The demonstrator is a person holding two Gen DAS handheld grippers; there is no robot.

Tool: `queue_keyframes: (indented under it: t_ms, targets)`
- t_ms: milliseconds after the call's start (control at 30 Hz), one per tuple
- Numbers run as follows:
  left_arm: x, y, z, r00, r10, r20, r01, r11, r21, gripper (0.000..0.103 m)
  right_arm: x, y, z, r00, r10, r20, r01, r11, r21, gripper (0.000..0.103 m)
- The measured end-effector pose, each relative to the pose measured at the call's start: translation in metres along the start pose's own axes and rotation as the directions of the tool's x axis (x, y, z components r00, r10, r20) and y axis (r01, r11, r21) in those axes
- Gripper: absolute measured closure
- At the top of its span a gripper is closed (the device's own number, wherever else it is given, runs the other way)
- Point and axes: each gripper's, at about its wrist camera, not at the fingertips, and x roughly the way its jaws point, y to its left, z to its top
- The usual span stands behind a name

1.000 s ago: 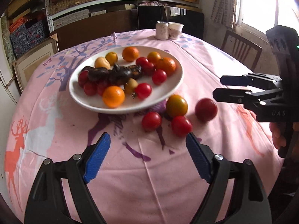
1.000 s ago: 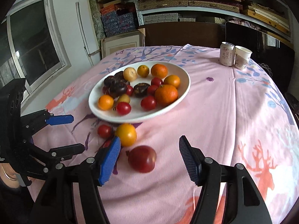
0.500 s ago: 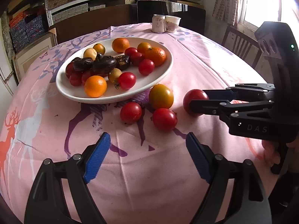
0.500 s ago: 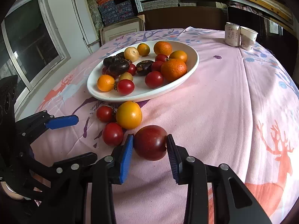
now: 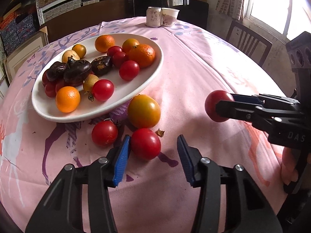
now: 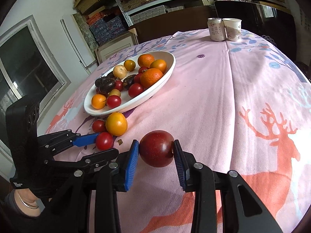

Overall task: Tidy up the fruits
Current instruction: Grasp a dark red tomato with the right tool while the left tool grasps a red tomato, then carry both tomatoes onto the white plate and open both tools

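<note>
A white plate [image 5: 153,73] [image 6: 168,73] piled with oranges, red tomatoes and dark fruits sits on the pink tablecloth. In front of it lie an orange-yellow tomato [image 5: 143,110] [image 6: 116,123], a small red tomato [image 5: 104,133] [image 6: 98,125] and a larger red tomato [image 5: 145,143] [image 6: 104,140]. My left gripper [image 5: 153,155] [image 6: 107,144] is closing around the larger one. Its left pad touches the tomato, and a gap shows at the right pad. My right gripper [image 6: 156,151] [image 5: 223,101] is shut on a dark red round fruit [image 6: 156,148] [image 5: 214,104] right of the loose tomatoes.
A drink can [image 5: 154,16] and a paper cup [image 5: 170,16] stand at the table's far edge. A wooden chair [image 5: 246,38] is beyond the right side. A dry leaf scrap [image 5: 160,132] lies by the tomatoes. Shelves fill the back wall.
My left gripper moved forward and down to the larger red tomato and its jaws narrowed around it. My right gripper shut on the dark red fruit and rolled.
</note>
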Motion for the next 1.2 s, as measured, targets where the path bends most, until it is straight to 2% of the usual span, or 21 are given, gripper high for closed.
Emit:
queue_keyframes:
  t_ms: [167, 233, 267, 867, 1200]
  targets:
    - [0.005, 0.003, 0.002, 1.0, 0.023, -0.012, -0.023, 1.0, -0.016, 0.056, 0.0, 0.0, -0.001, 1.0, 0.0, -0.003, 0.0, 1.0, -0.007, 0.067]
    - [0.004, 0.004, 0.002, 0.999, 0.033, -0.009, -0.033, 0.999, -0.021, 0.064, 0.0, 0.001, -0.001, 1.0, -0.002, -0.002, 0.002, 1.0, -0.009, 0.067]
    - [0.004, 0.006, 0.002, 0.999, 0.032, -0.008, -0.032, 0.999, -0.022, 0.074, 0.0, 0.001, -0.001, 1.0, -0.001, -0.002, 0.001, 1.0, -0.008, 0.067]
    - [-0.017, 0.01, -0.008, 0.998, 0.047, 0.046, -0.046, 0.998, -0.033, 0.074, -0.003, -0.001, -0.003, 1.0, 0.005, 0.008, -0.005, 1.0, 0.006, 0.067]
    - [-0.061, 0.022, -0.02, 0.989, 0.029, 0.143, -0.023, 0.999, -0.045, 0.074, -0.011, -0.001, -0.004, 1.0, 0.024, 0.014, -0.024, 1.0, 0.012, 0.066]
